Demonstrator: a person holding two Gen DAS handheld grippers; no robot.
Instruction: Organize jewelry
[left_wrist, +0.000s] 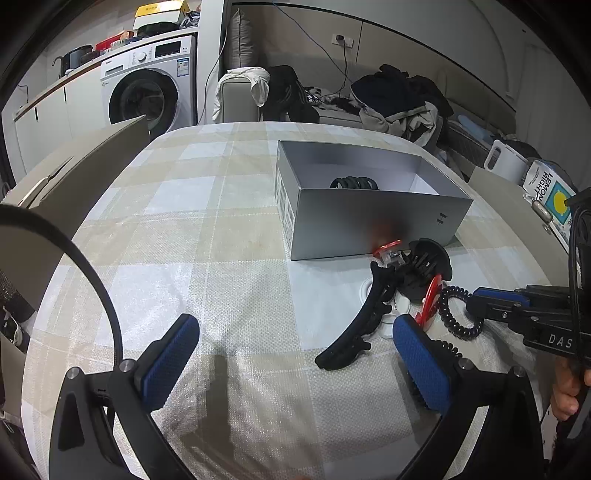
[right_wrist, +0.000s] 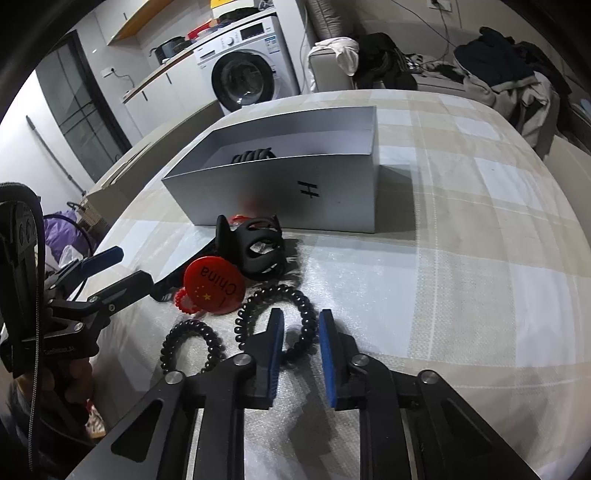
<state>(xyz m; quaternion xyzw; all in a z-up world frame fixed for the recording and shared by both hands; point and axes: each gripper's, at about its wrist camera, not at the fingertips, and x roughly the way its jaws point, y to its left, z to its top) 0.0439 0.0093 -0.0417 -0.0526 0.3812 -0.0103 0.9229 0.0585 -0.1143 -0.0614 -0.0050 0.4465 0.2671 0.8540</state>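
Note:
A grey open box (left_wrist: 373, 216) (right_wrist: 295, 195) stands on the checked tablecloth, with a black coiled hair tie (left_wrist: 354, 183) (right_wrist: 254, 154) inside. In front of it lies a pile: a long black hair claw (left_wrist: 354, 332), a round black claw clip (right_wrist: 258, 247) (left_wrist: 424, 269), a red "China" badge (right_wrist: 212, 282) (left_wrist: 430, 301) and two black spiral hair ties (right_wrist: 277, 325) (right_wrist: 192, 347). My left gripper (left_wrist: 295, 350) is open beside the long claw. My right gripper (right_wrist: 301, 347) is open, its fingers straddling one side of the larger spiral tie; it also shows in the left wrist view (left_wrist: 498, 306).
A tan cardboard flap (left_wrist: 92, 151) stands at the table's left edge. A lemon drink carton (left_wrist: 550, 195) and a white jug (left_wrist: 506, 160) are at the right. A washing machine (left_wrist: 147, 88) and a sofa with clothes (left_wrist: 399, 96) lie beyond the table.

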